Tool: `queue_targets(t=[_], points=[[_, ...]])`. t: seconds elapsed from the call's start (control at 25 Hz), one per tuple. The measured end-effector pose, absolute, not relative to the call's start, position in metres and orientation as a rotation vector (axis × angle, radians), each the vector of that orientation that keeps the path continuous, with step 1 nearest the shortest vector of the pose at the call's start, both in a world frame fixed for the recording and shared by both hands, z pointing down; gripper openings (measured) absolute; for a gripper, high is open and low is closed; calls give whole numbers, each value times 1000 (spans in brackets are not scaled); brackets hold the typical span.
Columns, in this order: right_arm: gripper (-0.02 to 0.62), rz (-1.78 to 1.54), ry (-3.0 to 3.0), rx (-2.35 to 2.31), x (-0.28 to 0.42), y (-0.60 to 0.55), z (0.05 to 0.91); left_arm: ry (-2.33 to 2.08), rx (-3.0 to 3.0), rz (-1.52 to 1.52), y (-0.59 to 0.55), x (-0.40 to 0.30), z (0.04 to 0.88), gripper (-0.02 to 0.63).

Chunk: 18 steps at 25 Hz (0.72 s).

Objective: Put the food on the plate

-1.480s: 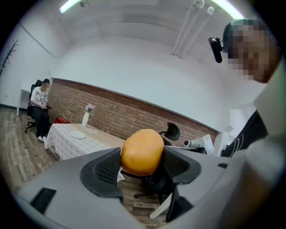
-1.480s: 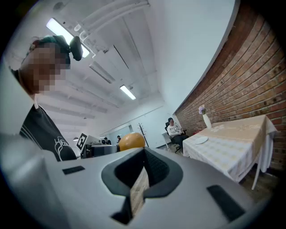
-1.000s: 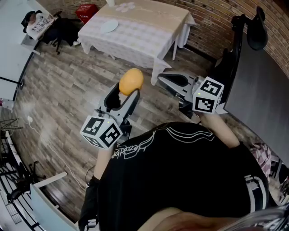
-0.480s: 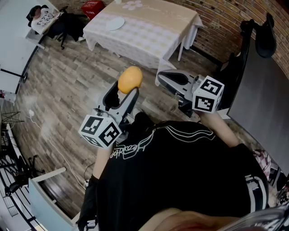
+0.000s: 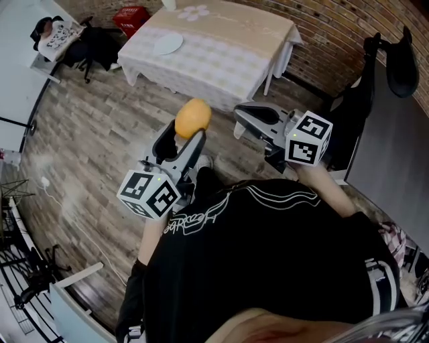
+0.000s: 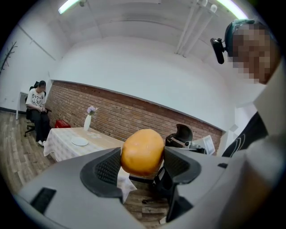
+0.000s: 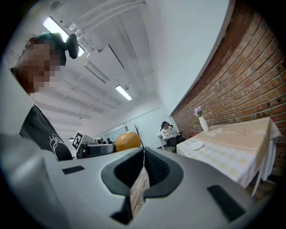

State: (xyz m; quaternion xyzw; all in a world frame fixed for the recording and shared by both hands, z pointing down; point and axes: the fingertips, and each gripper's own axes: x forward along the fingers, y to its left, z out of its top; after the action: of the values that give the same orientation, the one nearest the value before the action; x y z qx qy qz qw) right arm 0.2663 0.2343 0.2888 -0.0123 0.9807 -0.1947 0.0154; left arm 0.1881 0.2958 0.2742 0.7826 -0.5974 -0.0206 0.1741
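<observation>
An orange bun-like piece of food is clamped between the jaws of my left gripper, held in the air above the wooden floor. The left gripper view has the same food squeezed between both pads. My right gripper hovers to the right at about the same height, jaws closed together with nothing between them. A white plate lies on the cloth-covered table ahead, well beyond both grippers. The plate also appears small on the table in the left gripper view, and the plate in the right gripper view.
A vase with flowers stands on the table near the brick wall. A seated person is at the far left by a red box. A black office chair and a dark panel stand at the right.
The view has shifted slightly, with the table a little nearer and lower in the picture. Both grippers keep their pose, the left still holding the food.
</observation>
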Motion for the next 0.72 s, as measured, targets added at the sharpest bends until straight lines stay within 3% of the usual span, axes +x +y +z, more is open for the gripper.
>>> queue_targets(t=[0.72], points=[[-3,-722,3024,-336,82,94,281,-1492,2279,-21,140,-13,263,296]])
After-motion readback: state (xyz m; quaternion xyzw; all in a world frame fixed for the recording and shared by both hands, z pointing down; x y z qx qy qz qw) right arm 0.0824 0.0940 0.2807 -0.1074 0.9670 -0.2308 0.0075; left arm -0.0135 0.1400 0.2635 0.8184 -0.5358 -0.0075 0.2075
